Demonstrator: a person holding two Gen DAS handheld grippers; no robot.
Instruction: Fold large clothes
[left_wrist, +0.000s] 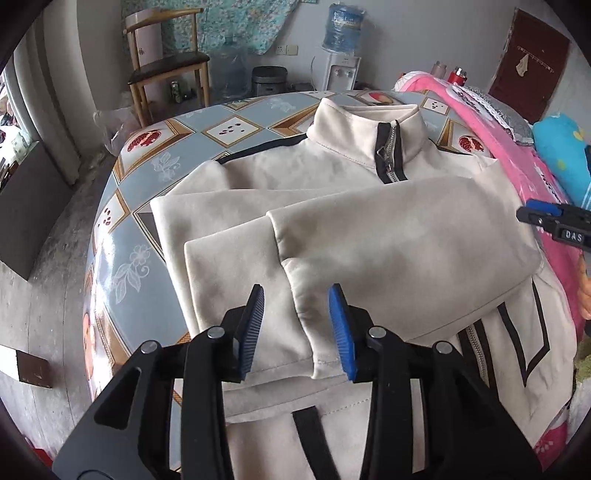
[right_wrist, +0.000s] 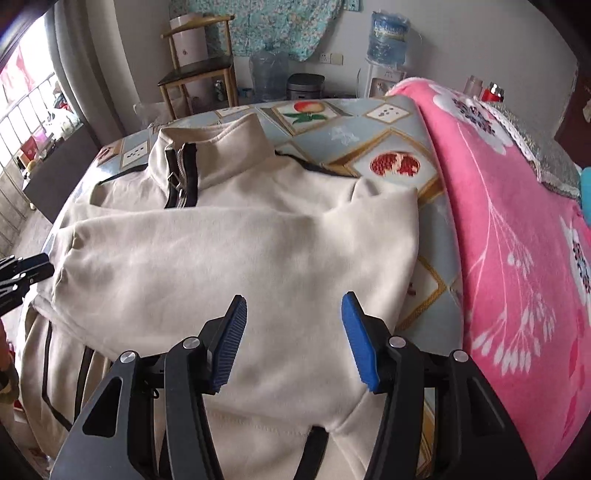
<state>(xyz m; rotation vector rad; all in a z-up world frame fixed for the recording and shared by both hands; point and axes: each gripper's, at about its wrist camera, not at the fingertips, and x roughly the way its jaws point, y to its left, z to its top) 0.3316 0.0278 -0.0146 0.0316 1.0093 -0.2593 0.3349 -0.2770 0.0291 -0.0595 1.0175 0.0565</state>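
Patterned tabletop (left_wrist: 122, 243) carries a cream jacket (left_wrist: 332, 236), sleeves crossed; left gripper (left_wrist: 297, 325) and right gripper (right_wrist: 295, 332) hover with fingers spread, empty. Snagged cuffs could undo the fold.

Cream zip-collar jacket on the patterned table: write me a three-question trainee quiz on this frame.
1. True or false: both sleeves of the cream zip-collar jacket are folded across its chest.
2. What lies along the table's edge beside the jacket, seen from the right wrist? A) pink flowered blanket B) green towel C) cardboard box
3. Is the left tool gripping fabric?

Key
1. True.
2. A, the pink flowered blanket.
3. No. Its blue pads stand apart, nothing pinched; the sleeve cuff only lies under them.
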